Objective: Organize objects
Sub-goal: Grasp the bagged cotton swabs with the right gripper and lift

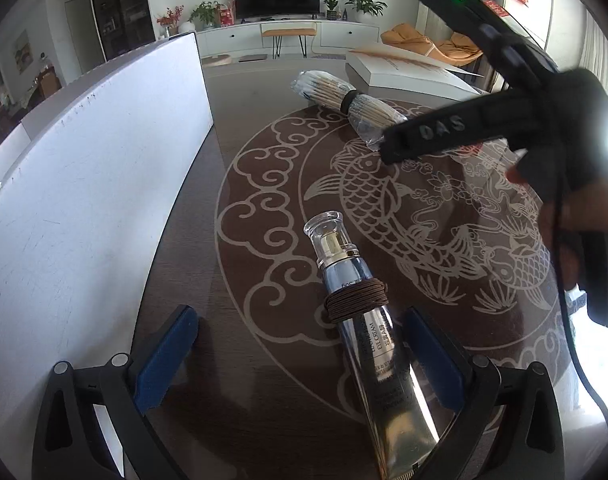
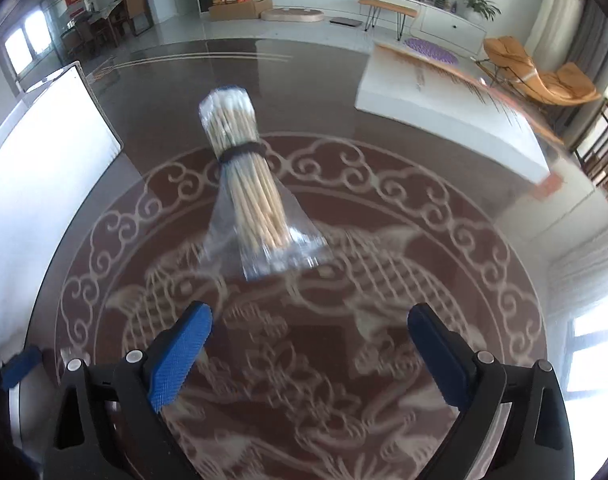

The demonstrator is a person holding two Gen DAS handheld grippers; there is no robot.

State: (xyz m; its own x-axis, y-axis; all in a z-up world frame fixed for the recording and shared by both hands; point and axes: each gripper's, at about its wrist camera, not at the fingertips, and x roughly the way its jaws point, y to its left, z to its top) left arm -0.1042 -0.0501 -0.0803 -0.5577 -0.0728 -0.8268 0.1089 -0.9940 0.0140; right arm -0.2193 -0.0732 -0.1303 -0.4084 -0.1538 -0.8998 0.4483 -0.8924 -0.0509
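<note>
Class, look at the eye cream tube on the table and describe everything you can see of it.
The eye cream tube is a shiny metallic silver-blue squeeze tube with a clear, gold-lined cap and printed text including "EYE CREAM". A brown hair tie is wound several times around its upper body. It lies flat on the patterned table, cap pointing away, crimped end near the camera, between the open fingers of the left gripper, close to the right-hand finger; contact unclear.

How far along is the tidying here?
Looks early. The eye cream tube and the stick bundle both lie loose on the table. The left tool is open around the tube, the right tool open before the bundle. Neither is gripped yet.
</note>
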